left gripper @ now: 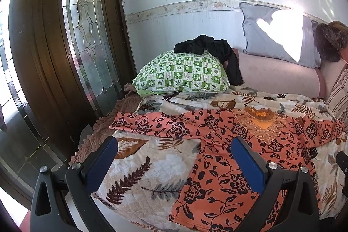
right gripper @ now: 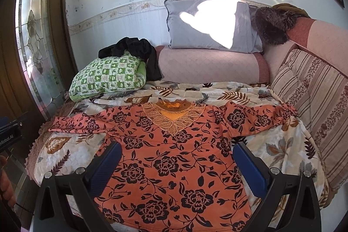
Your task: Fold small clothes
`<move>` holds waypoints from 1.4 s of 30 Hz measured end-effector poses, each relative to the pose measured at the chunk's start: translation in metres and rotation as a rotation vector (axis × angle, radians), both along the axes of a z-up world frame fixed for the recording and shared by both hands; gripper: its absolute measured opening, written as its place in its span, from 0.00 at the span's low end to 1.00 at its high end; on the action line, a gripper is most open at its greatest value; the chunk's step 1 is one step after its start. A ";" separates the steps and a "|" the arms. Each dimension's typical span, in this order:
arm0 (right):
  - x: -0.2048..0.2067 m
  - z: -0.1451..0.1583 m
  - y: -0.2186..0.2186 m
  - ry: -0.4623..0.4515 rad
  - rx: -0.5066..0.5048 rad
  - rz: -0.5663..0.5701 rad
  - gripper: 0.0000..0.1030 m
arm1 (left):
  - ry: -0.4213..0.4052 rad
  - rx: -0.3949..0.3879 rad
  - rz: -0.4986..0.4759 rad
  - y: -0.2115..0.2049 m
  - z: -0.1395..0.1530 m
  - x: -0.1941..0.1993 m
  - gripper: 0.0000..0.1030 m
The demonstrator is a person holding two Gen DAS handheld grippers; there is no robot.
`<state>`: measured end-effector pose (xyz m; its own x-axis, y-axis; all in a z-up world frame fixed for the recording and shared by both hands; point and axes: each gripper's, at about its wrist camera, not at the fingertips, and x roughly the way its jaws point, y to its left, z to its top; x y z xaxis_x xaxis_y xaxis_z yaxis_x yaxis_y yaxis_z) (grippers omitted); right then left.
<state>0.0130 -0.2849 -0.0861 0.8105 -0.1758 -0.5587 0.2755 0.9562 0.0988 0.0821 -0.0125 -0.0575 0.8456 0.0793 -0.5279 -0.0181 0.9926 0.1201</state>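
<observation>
Both the left gripper [left gripper: 175,163] and right gripper [right gripper: 177,166] hover with fingers wide and empty over the orange floral top [right gripper: 174,158], spread flat on the leaf-print blanket [right gripper: 280,151], where a deep pinch might drag blanket along too.

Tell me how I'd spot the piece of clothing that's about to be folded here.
Start at the bed's leaf-print blanket. Spread flat across it, sleeves out to both sides, lies the orange floral top. Unlike the crumpled black garment on the green checked pillow behind, it is bright orange with dark roses and a lace collar.
</observation>
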 end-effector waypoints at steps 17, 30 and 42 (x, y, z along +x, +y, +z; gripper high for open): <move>0.065 -0.045 -0.054 0.059 0.094 -0.042 1.00 | 0.059 0.055 -0.036 -0.060 -0.025 0.059 1.00; 0.031 -0.022 -0.059 0.011 0.080 -0.075 1.00 | 0.023 0.024 -0.071 -0.060 -0.001 0.028 1.00; 0.027 -0.070 -0.168 -0.060 0.191 -0.166 1.00 | 0.355 -0.135 -0.163 -0.093 -0.113 0.127 1.00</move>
<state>0.0404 -0.4533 -0.1561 0.8119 -0.2045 -0.5468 0.4151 0.8608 0.2944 0.2090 -0.1054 -0.1703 0.6046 -0.1300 -0.7858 0.1595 0.9864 -0.0405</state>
